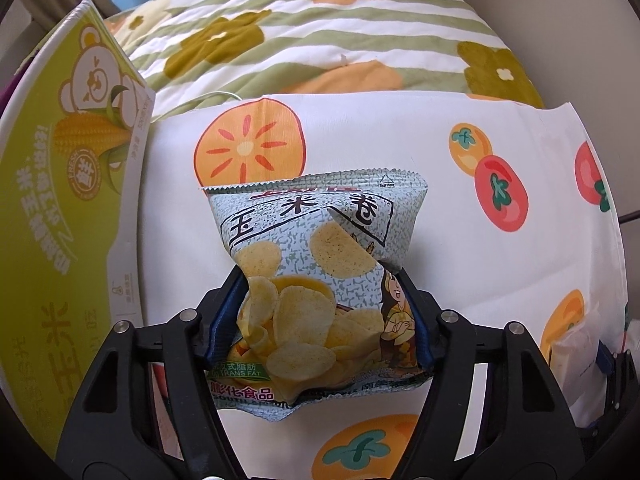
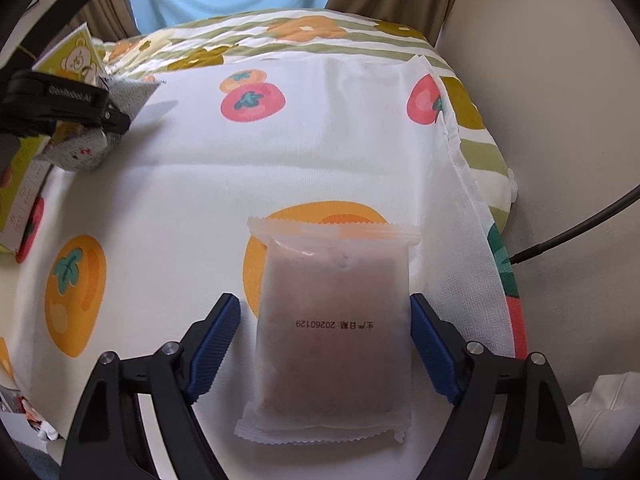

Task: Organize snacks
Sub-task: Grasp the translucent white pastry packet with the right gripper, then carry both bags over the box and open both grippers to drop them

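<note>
Left gripper (image 1: 326, 316) pinches a chip bag (image 1: 316, 280) between its blue pads, creasing the lower half of the bag; the bag's serrated top edge stands up over the fruit-print cloth (image 1: 500, 272). From the right wrist view the same gripper (image 2: 110, 120) shows at far left with the grey bag (image 2: 132, 96) clamped in it, held above the cloth (image 2: 200, 184). Right gripper (image 2: 324, 344) is spread wide, its fingers either side of a frosted packet (image 2: 334, 332) that lies flat on the cloth; whether the pads touch the packet's edges cannot be told. The packet shows a brownish filling and a printed date line. Beside the chip bag, to the left, stands a green box (image 1: 52, 208) with a bear and corn on it. Behind the cloth lies a striped flower quilt (image 1: 320, 40). A dark cable (image 2: 576, 232) runs in from the right.
</note>
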Tool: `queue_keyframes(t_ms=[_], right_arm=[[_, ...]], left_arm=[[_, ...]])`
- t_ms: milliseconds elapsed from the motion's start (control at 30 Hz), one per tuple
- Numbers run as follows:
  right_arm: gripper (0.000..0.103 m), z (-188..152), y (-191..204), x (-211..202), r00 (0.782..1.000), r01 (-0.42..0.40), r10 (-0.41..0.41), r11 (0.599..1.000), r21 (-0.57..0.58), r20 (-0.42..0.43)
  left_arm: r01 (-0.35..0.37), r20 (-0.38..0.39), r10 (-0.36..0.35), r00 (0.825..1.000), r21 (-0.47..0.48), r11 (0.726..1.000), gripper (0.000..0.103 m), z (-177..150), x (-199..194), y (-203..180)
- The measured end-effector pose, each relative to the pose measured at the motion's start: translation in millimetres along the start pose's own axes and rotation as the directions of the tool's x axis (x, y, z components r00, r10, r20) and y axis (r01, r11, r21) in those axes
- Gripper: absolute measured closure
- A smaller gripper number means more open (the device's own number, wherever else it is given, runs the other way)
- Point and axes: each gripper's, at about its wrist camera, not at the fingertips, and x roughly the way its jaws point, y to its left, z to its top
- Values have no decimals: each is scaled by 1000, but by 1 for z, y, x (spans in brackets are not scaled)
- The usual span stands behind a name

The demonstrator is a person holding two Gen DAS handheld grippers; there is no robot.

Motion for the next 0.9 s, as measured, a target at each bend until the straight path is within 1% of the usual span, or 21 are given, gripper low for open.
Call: queue_keyframes(t_ms=[100, 133, 167, 200, 267, 633, 800, 900], right_arm=[[22, 0, -3, 1, 1000, -12, 12, 1000, 7, -3], [24, 1, -4, 1, 1000, -20, 20, 1000, 10, -5], [28, 1, -5, 1, 1000, -27, 27, 1000, 14, -5], [31, 0, -6, 1, 1000, -25, 25, 1000, 18, -5], [43, 0, -10, -1, 1000, -23, 23, 999, 30, 0], [45, -2, -12, -10, 999, -43, 43, 998, 44, 8], [45, -1, -10, -27, 998, -59, 57, 997, 45, 32], [45, 7, -10, -44, 996, -64, 62, 997, 33, 69]], left_arm=[[5, -1, -5, 1000, 2, 1000, 38, -4, -2, 0], [6, 0, -6, 1000, 2, 1000, 38, -4, -2, 0], [5, 2, -5, 1000, 3, 1000, 38, -5, -3, -1], [5, 3, -5, 1000, 5, 1000, 38, -6, -4, -1], [5, 7, -5, 1000, 9, 1000, 38, -8, -7, -2], [3, 41, -4, 999, 23, 1000, 38, -22, -30, -5], [19, 79, -21, 997, 20, 1000, 38, -29, -59, -7], [32, 122, -33, 992, 17, 999, 38, -35, -87, -6]])
